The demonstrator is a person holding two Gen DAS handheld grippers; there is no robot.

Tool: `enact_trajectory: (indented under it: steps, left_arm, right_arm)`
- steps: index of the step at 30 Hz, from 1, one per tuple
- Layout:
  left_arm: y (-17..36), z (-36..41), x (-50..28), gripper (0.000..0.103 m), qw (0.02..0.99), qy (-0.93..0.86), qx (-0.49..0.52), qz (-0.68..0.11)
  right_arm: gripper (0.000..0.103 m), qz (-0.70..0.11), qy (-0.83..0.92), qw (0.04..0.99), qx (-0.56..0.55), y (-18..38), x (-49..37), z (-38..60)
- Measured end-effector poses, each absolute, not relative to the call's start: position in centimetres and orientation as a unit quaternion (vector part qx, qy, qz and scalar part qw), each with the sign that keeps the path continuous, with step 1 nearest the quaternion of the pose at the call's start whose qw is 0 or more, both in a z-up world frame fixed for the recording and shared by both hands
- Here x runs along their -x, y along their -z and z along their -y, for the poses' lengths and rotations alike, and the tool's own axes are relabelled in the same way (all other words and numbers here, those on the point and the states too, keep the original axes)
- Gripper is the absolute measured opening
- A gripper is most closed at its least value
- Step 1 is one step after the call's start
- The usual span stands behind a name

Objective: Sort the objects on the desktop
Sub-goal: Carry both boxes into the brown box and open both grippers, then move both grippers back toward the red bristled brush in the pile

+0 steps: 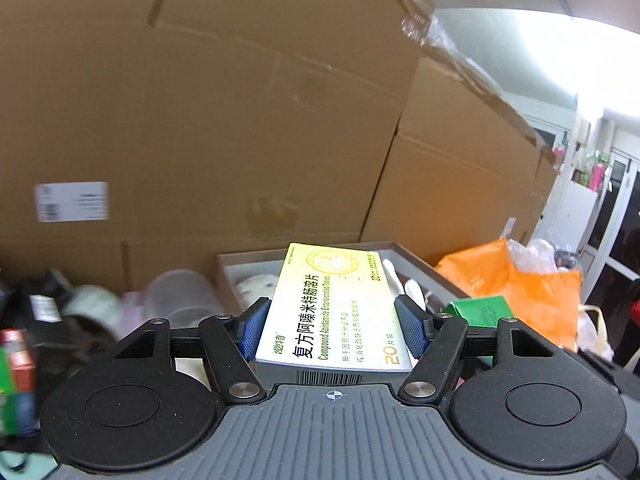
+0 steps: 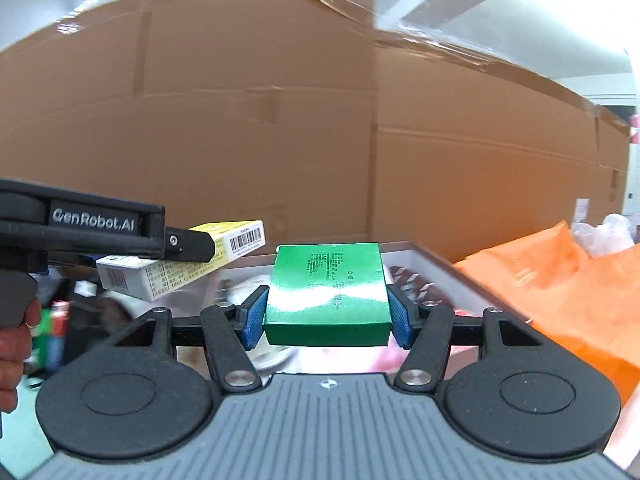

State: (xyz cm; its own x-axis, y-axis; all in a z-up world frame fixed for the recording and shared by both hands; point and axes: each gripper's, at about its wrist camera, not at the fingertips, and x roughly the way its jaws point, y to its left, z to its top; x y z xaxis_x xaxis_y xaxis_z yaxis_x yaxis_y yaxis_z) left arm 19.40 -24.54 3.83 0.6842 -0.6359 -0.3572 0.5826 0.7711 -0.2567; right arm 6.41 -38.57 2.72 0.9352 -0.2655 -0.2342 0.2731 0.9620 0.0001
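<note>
My left gripper [image 1: 332, 328] is shut on a pale yellow medicine box [image 1: 336, 304] with green print and a barcode, its blue pads pressing both long sides. The box is lifted above an open grey-rimmed box [image 1: 424, 268] that holds several items. My right gripper [image 2: 327, 318] is shut on a flat green box [image 2: 328, 288], also raised over that open box [image 2: 424, 258]. In the right wrist view the left gripper [image 2: 192, 245] reaches in from the left with the yellow medicine box [image 2: 236, 240] in it; a hand [image 2: 14, 344] holds its handle.
Large brown cardboard cartons [image 1: 200, 100] form a wall close behind. Orange plastic bags [image 1: 520, 288] lie at the right. A clear plastic tub [image 1: 180, 300], dark clutter and colourful small packs [image 1: 16, 368] sit at the left.
</note>
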Motion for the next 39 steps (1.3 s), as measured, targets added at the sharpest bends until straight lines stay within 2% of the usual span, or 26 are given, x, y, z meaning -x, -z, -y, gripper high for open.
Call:
enact_trajectory:
  steps: [7, 8, 9, 10, 11, 12, 13, 17, 23, 28, 34, 39]
  left_arm:
    - [-1.3, 30.2, -24.3, 0.069, 0.911, 0.329, 0.05, -0.244]
    - [-0.8, 30.6, -24.8, 0.079, 0.909, 0.331, 0.051, -0.247]
    - [-0.3, 30.9, -25.1, 0.081, 0.906, 0.335, 0.052, -0.253]
    - [0.1, 31.0, -25.3, 0.09, 0.904, 0.337, 0.055, -0.259]
    - [0.3, 30.9, -25.2, 0.098, 0.902, 0.34, 0.058, -0.26]
    - [0.3, 30.6, -24.8, 0.1, 0.902, 0.344, 0.061, -0.253]
    - [0.4, 30.2, -24.4, 0.103, 0.903, 0.348, 0.061, -0.244]
    - [0.3, 29.3, -23.0, 0.103, 0.904, 0.354, 0.049, -0.233]
    - [0.1, 26.9, -21.3, 0.103, 0.903, 0.353, 0.048, -0.239]
    - [0.0, 20.4, -18.7, 0.103, 0.912, 0.323, 0.07, -0.24]
    - [3.2, 13.0, -17.0, 0.103, 0.922, 0.272, 0.086, -0.263]
    - [6.2, 8.9, -17.8, 0.103, 0.926, 0.225, 0.087, -0.289]
  right_arm:
    - [0.066, -0.131, 0.149, 0.98, -0.024, -1.1, -10.1, 42.2]
    - [0.067, -0.139, 0.143, 0.98, -0.026, -0.6, -10.8, 42.1]
    - [0.07, -0.151, 0.135, 0.979, -0.025, -0.2, -11.4, 42.3]
    - [0.074, -0.163, 0.131, 0.978, -0.022, 0.1, -11.9, 42.3]
    - [0.083, -0.167, 0.134, 0.977, -0.016, 0.4, -12.0, 42.3]
    - [0.091, -0.16, 0.14, 0.977, -0.008, 0.6, -11.7, 42.0]
    - [0.093, -0.147, 0.146, 0.978, 0.0, 0.7, -11.2, 41.8]
    - [0.1, -0.127, 0.146, 0.981, 0.002, 0.6, -10.0, 40.9]
    - [0.101, -0.132, 0.134, 0.982, -0.011, -0.4, -9.3, 39.4]
    - [0.101, -0.113, 0.105, 0.988, -0.014, -1.4, -7.2, 36.8]
    - [0.101, -0.128, 0.044, 0.99, -0.025, 0.0, -5.4, 32.2]
    - [0.095, -0.177, -0.001, 0.984, -0.006, 3.0, -5.8, 27.6]
